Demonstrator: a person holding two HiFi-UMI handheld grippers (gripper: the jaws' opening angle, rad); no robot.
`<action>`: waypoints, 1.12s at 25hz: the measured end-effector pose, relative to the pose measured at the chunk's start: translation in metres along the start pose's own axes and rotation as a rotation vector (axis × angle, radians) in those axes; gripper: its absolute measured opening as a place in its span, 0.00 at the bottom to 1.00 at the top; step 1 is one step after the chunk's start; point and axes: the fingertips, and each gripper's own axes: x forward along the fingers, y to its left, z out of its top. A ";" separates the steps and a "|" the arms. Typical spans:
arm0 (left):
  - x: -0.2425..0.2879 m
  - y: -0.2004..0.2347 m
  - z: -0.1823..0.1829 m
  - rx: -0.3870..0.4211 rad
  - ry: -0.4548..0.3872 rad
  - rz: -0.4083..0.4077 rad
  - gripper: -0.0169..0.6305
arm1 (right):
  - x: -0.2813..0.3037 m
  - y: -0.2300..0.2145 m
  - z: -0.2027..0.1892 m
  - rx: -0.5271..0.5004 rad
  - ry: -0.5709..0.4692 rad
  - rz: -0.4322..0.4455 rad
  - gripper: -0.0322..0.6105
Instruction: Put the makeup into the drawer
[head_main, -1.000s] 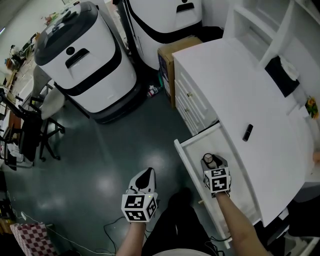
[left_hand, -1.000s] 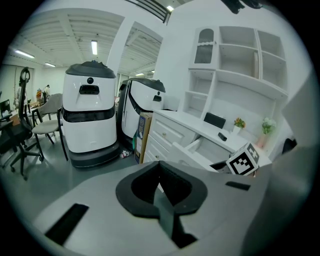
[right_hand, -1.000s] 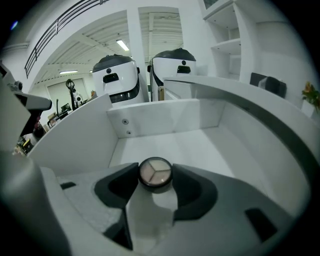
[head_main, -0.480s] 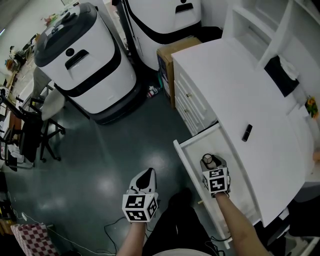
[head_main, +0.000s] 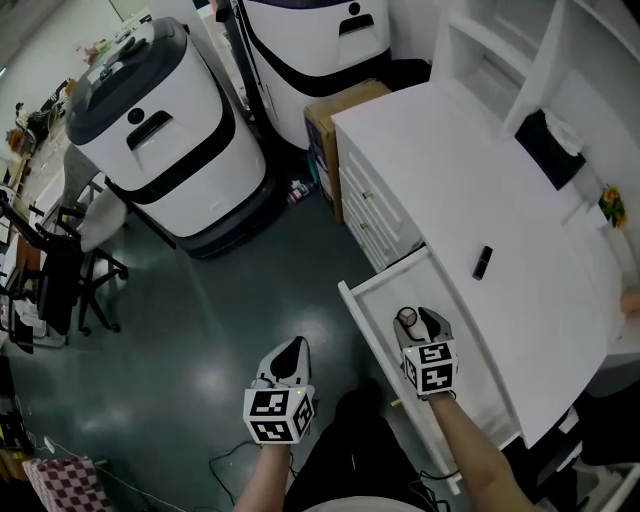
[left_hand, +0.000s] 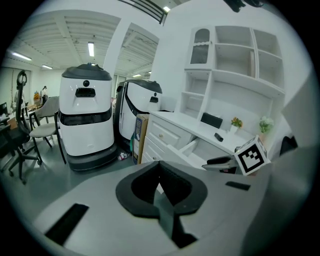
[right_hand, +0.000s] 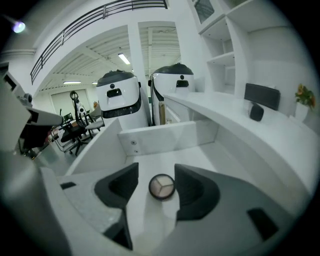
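Item: makeup compact (right_hand: 162, 186), round, dark-rimmed, with a pale three-part face. Location: lying flat on the floor of the open white drawer (right_hand: 165, 137), towards the front, between the jaws of the right gripper (right_hand: 157, 186)

Right gripper: jaws spread apart and clamping nothing; the compact looks released, with a gap on at least one side

Left gripper (left_hand: 160, 187): jaws closed on nothing, held over the dark floor, well apart from the drawer

Handling, as judged: light, stiff and smooth-sided, so likely to slip or skid. The pressed powder is probably fragile, so a gentle grip across the rim would suit, never on the face

Also noted: a small dark item (head_main: 482, 262) on the desk (head_main: 480, 180)
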 end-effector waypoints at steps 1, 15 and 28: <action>0.000 -0.003 0.001 0.003 -0.002 -0.006 0.03 | -0.005 0.001 0.006 0.006 -0.020 0.001 0.38; 0.004 -0.047 0.033 0.085 -0.059 -0.129 0.02 | -0.091 -0.039 0.093 0.097 -0.268 -0.133 0.38; 0.019 -0.079 0.053 0.130 -0.071 -0.205 0.02 | -0.115 -0.118 0.115 0.159 -0.293 -0.328 0.38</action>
